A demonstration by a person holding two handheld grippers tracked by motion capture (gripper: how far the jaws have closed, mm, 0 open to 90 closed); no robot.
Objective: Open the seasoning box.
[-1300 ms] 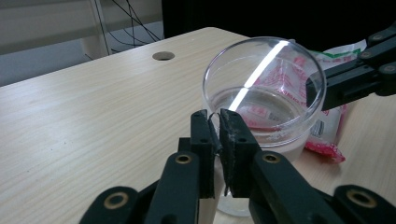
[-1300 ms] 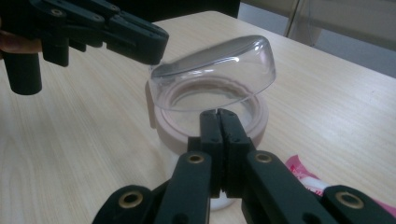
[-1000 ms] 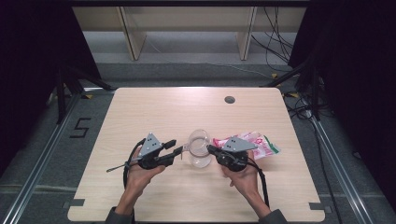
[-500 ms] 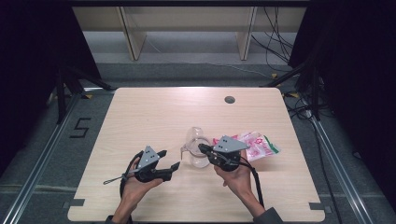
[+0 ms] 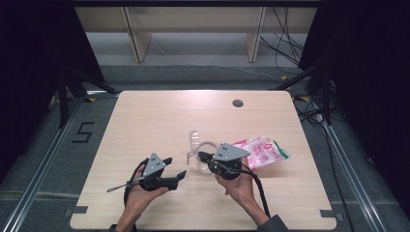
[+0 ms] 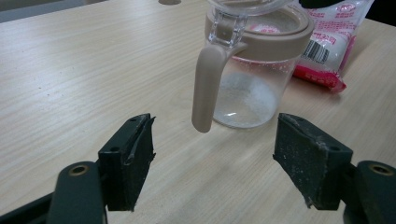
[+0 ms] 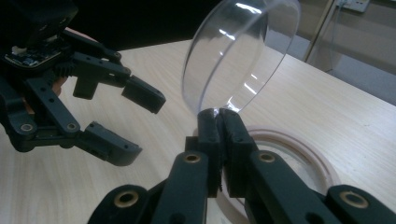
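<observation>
Over on the left side of the table, the left gripper sits in the person's left hand just above the wood, pointing toward the jar. Its jaws have just been opening and now stand spread wide with nothing between them; in the left gripper view you can see bare tabletop in the gap, and the pads aren't touching anything, so it's fully let go. Straight ahead of it in that view is the jar, a clear plastic thing with a beige collar around the mouth and a beige handle hanging down the side facing the gripper, near the jaws but apart from them. There's a thin layer of white grainy stuff sitting at the bottom of the jar, can't tell what exactly. Moving right, the right gripper is clamped tight on the edge of the jar's clear lid; in the right gripper view the two jaws are pinched together on the lid's rim, and the lid stands tipped up and open over the beige ring of the mouth. The jar itself stands upright about mid-table, toward the near edge, right between the two grippers. Just past it on the right lies a pink and white packet flat on the table, beside the right gripper, with a barcode showing in the left gripper view.
</observation>
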